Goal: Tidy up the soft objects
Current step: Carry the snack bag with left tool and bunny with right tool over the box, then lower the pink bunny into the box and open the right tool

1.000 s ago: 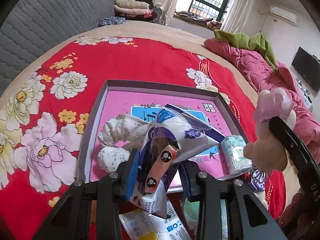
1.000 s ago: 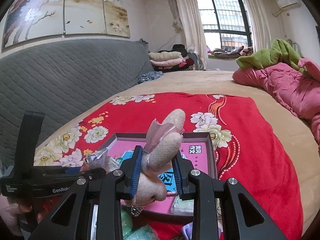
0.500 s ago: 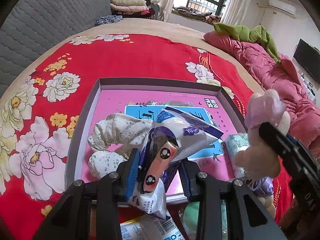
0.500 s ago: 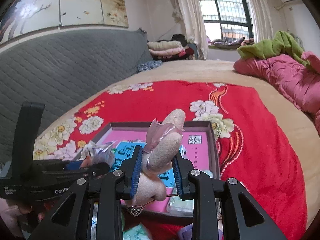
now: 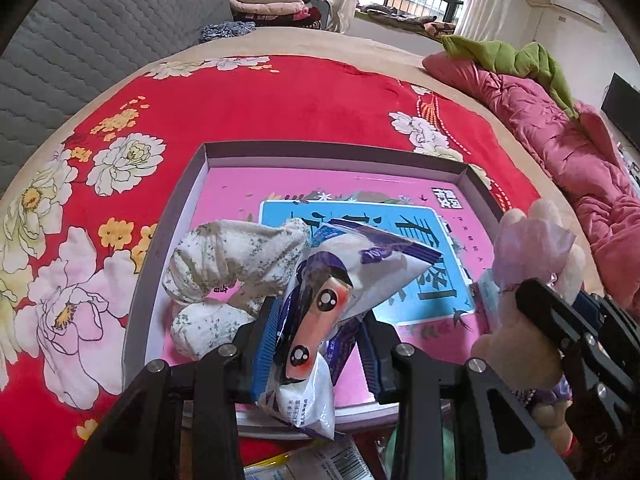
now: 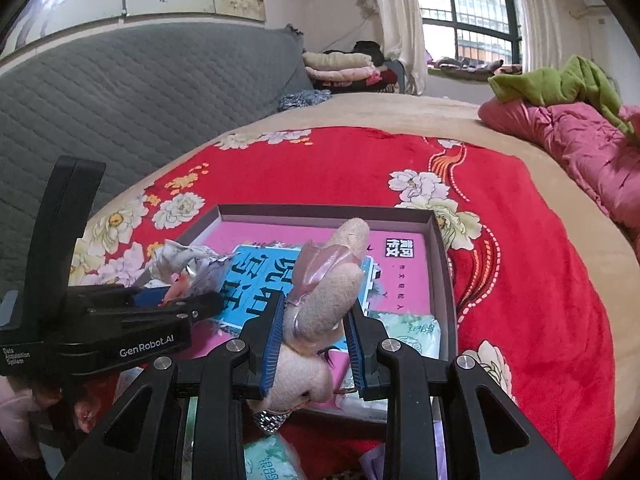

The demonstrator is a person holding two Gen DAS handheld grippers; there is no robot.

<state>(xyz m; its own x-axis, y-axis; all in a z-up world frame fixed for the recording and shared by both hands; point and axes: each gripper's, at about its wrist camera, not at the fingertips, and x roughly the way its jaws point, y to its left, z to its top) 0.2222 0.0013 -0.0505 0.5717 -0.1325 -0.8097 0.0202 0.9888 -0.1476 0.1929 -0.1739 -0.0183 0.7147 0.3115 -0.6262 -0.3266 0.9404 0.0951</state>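
A shallow box [image 5: 208,152] with a pink floor and grey walls lies on the red flowered blanket. My left gripper [image 5: 320,344] is shut on a white and purple tissue pack [image 5: 360,268] bearing a pink cartoon face, held over the box's near edge. Two white floral socks [image 5: 236,252] lie in the box's left part. My right gripper [image 6: 316,344] is shut on a beige plush bunny [image 6: 328,292] with pink ears, above the box's [image 6: 436,236] near right corner. A green-white tissue pack [image 6: 412,332] rests in that corner. The left gripper [image 6: 168,308] shows in the right wrist view.
A grey quilted headboard [image 6: 140,92] stands to the left. A pink quilt [image 5: 560,136] with a green garment [image 5: 508,56] lies to the right. More tissue packs [image 6: 268,460] sit below the box's near edge. Folded clothes [image 5: 268,0] are stacked at the far end.
Both grippers have sunk and moved closer to the box, each still holding its object. The box looks larger in both views.
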